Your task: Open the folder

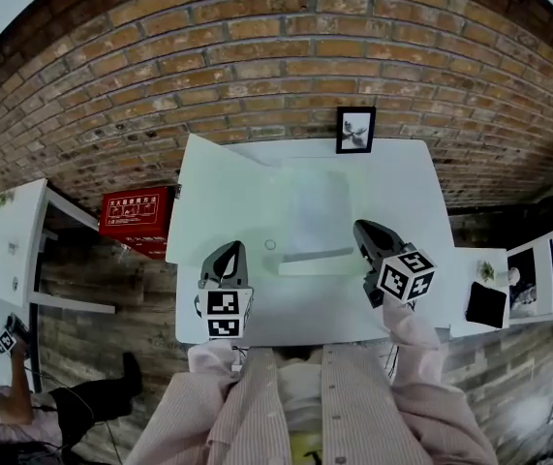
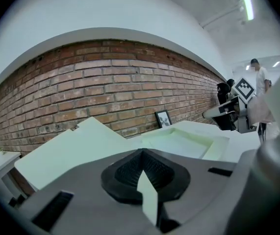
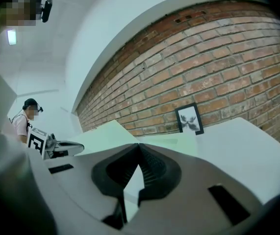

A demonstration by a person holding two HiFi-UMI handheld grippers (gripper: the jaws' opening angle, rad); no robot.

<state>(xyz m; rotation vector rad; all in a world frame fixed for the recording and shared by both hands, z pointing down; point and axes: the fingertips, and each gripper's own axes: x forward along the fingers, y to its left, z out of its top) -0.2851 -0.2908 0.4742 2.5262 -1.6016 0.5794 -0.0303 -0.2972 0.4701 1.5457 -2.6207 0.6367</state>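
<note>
Fingers on your 2 tools, left gripper (image 1: 228, 252) and right gripper (image 1: 364, 231), are pressed together, empty, and raised off the table (image 1: 407, 187), likely because the folder (image 1: 317, 211) ahead already lies open.

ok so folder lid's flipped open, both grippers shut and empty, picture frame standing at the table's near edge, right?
Not quite. The picture frame stands at the table's far edge, against the brick wall, not at the near edge by the person. The head view shows it. The rest holds.
</note>
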